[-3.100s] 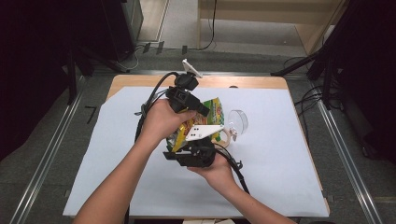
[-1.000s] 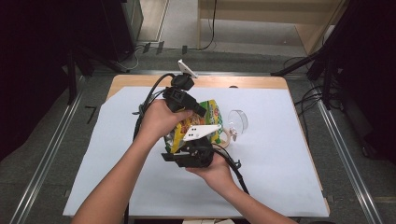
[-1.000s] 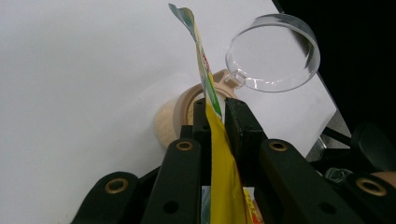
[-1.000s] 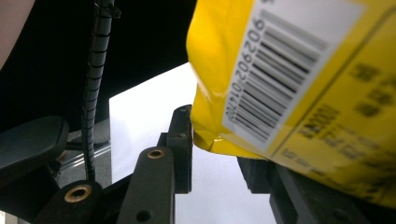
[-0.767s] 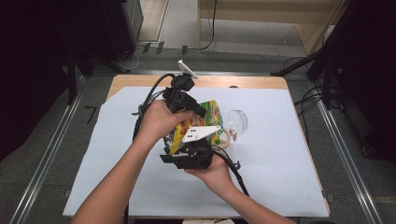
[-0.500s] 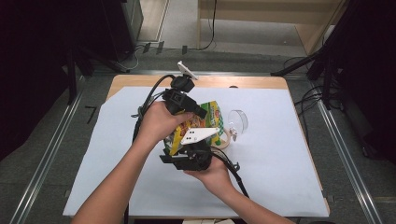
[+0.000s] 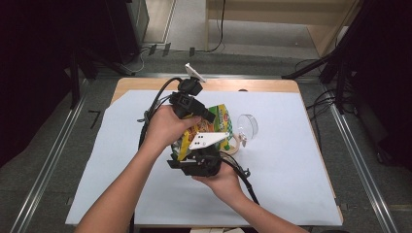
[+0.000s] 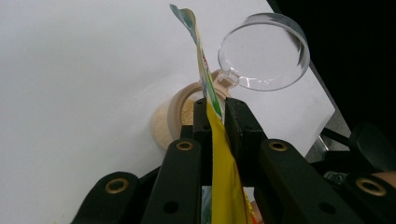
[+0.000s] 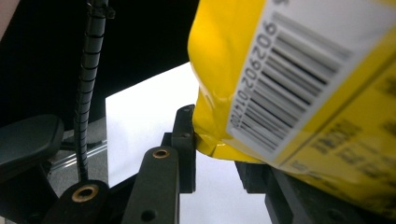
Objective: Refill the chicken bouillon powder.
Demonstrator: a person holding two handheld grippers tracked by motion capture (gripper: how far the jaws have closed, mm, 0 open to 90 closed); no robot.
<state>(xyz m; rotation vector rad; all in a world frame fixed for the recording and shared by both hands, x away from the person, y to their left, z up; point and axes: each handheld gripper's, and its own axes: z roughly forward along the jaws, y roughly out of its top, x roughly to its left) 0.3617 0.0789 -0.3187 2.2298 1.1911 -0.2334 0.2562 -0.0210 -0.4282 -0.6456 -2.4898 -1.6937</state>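
A yellow snack bag (image 7: 219,122) hangs tilted over the white sheet, held between both grippers. My left gripper (image 7: 208,115) is shut on the bag's thin top edge (image 8: 219,158), which runs up between the jaws in the left gripper view. My right gripper (image 7: 195,148) is shut on the bag's lower corner (image 9: 219,140), beside the barcode. Under the bag stands a small beige round container (image 8: 173,117) holding pale powder. Its clear hinged lid (image 8: 264,58) is flipped open towards the far right.
A white sheet (image 7: 291,165) covers most of the wooden table (image 7: 252,85). Black cables trail from both grippers across the sheet. Dark stands and floor rails surround the table on both sides.
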